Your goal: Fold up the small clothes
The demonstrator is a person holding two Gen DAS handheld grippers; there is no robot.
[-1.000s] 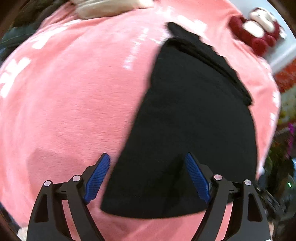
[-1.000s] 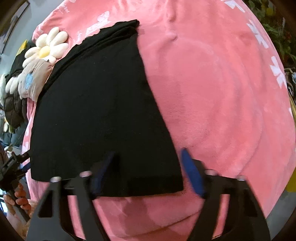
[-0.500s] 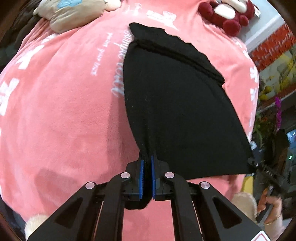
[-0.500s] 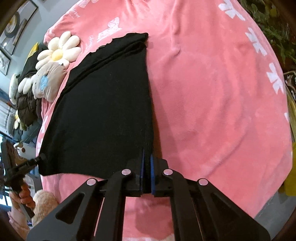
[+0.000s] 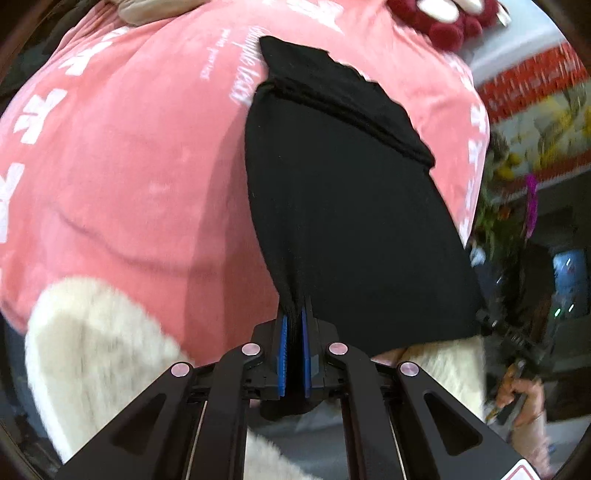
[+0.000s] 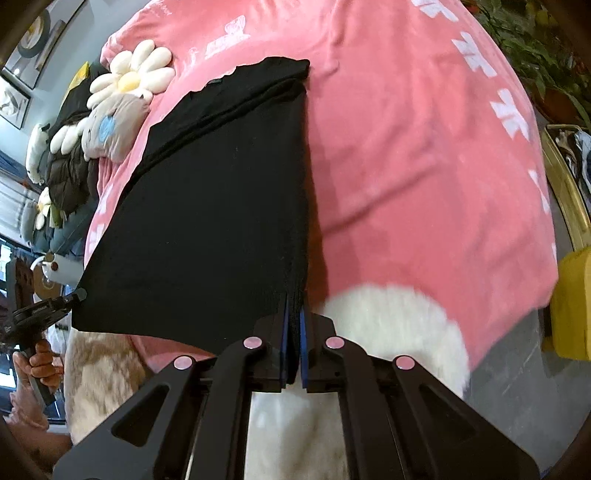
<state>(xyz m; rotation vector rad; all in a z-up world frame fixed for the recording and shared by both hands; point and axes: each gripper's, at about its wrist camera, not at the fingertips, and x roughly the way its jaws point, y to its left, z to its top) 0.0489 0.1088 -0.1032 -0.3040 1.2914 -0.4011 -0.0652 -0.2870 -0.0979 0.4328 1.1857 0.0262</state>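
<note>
A black garment (image 5: 343, 206) lies partly folded on a pink blanket (image 5: 129, 166), with a folded band at its far end. My left gripper (image 5: 294, 325) is shut on the garment's near left corner and lifts it off the blanket. My right gripper (image 6: 293, 314) is shut on the near right corner of the same garment (image 6: 210, 206). The near hem hangs taut between the two grippers. Each gripper shows at the edge of the other's view, the right one (image 5: 491, 325) and the left one (image 6: 70, 299).
Fluffy white fabric (image 5: 88, 354) lies under the near edge of the blanket (image 6: 424, 166). A daisy-shaped plush (image 6: 129, 79) and dark jackets (image 6: 70, 166) sit at the far left. A red plush (image 5: 450, 18) sits at the far end. A yellow object (image 6: 572, 302) stands at the right.
Both grippers went from open over the near hem to shut on its two corners. They have since lifted the hem and pulled it back toward the blanket's near edge.
</note>
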